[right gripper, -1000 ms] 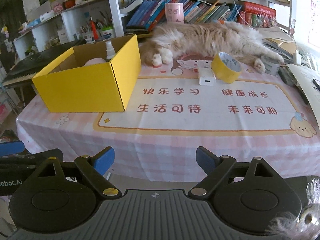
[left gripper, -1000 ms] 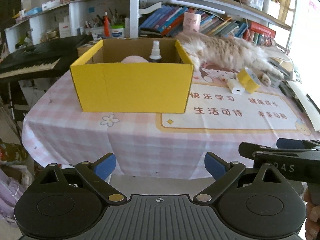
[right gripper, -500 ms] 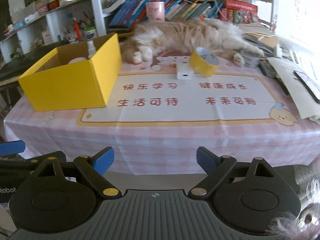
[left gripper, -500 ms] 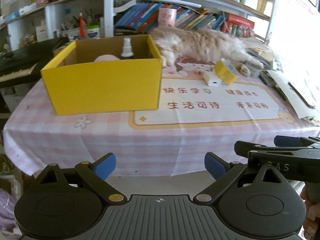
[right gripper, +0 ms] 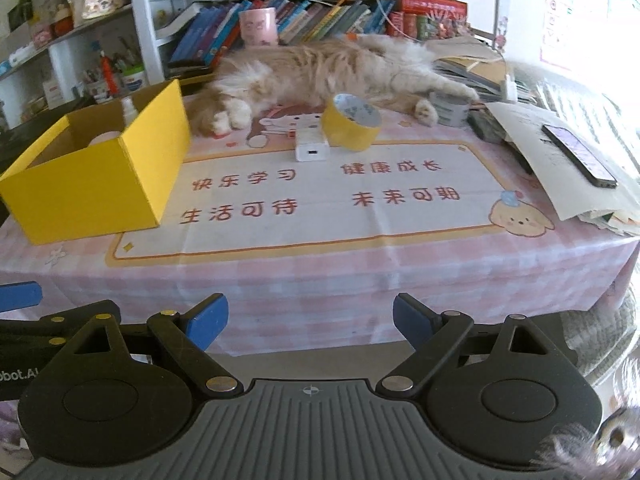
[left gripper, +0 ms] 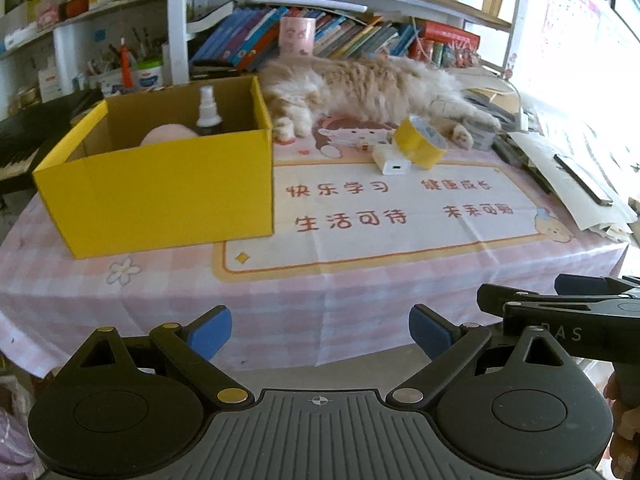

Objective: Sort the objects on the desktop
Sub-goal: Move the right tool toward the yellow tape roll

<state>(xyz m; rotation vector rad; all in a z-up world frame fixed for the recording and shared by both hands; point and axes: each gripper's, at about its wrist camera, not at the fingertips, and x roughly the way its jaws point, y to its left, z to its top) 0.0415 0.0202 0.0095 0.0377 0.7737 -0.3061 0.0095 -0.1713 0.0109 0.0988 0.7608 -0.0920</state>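
A table covered with a pink-and-white checked cloth [left gripper: 280, 312] fills the room's middle, and a cream printed mat with red characters and an orange border [right gripper: 320, 200] lies on its tabletop. Behind the far edge stands a white shelving unit [left gripper: 178, 28] packed with leaning colourful books [right gripper: 320, 20], jars and small boxes, and a dark electronic keyboard [left gripper: 24, 148] sits beyond the left edge. Very bright daylight comes from the right side [left gripper: 580, 92], washing out the papers near the right edge.
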